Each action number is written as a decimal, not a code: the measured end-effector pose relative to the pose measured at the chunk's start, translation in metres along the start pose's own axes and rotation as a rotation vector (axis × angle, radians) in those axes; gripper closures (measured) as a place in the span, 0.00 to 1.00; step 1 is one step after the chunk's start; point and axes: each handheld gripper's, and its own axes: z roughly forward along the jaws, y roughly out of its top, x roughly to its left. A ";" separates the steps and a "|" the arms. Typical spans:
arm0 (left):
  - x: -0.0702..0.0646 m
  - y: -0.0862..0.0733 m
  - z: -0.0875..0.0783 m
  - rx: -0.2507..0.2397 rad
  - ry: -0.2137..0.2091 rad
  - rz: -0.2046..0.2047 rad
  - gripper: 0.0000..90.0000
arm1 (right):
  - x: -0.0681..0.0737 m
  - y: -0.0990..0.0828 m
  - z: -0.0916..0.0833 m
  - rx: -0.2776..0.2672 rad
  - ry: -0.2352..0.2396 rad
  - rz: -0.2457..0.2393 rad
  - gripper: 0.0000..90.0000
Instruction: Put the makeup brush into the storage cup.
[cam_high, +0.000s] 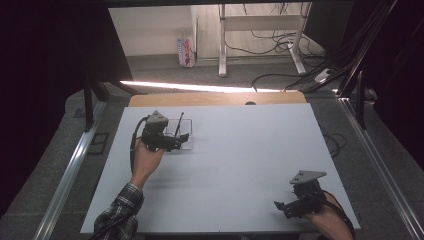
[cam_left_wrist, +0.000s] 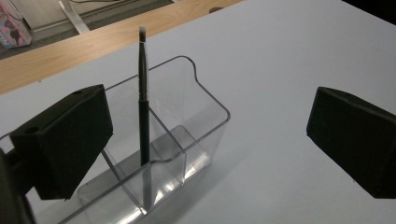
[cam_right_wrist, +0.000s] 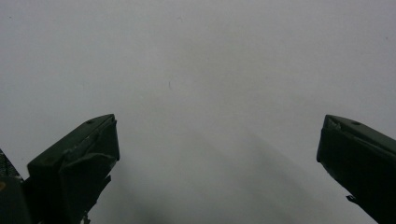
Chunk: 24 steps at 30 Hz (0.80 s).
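A clear plastic organiser box (cam_high: 184, 129) (cam_left_wrist: 205, 105) with inner dividers stands at the table's far left. A thin black brush (cam_high: 178, 123) (cam_left_wrist: 144, 112) stands upright in one of its compartments, pale tip up. My left gripper (cam_high: 181, 141) (cam_left_wrist: 205, 144) is at the box's near side, open, with the brush standing free between its wide-apart jaws and touching neither. My right gripper (cam_high: 281, 208) (cam_right_wrist: 217, 158) hovers low over the bare white table at the near right corner, open, with nothing between its jaws.
The white table top (cam_high: 240, 155) has a wooden strip (cam_high: 215, 99) along its far edge. Metal rails (cam_high: 75, 165) flank the table on both sides. Beyond it are a desk frame (cam_high: 260, 35), floor cables and a small carton (cam_high: 185, 50).
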 end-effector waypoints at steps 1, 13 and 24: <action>-0.001 -0.001 0.000 0.002 -0.003 0.000 0.01 | 0.000 0.000 0.000 -0.001 0.001 -0.001 0.00; -0.004 -0.005 -0.002 0.008 -0.027 0.002 0.01 | 0.001 0.000 0.000 -0.003 0.008 -0.009 0.00; -0.006 -0.014 -0.008 -0.001 -0.057 -0.008 0.02 | 0.001 0.000 0.000 -0.003 0.011 -0.019 0.00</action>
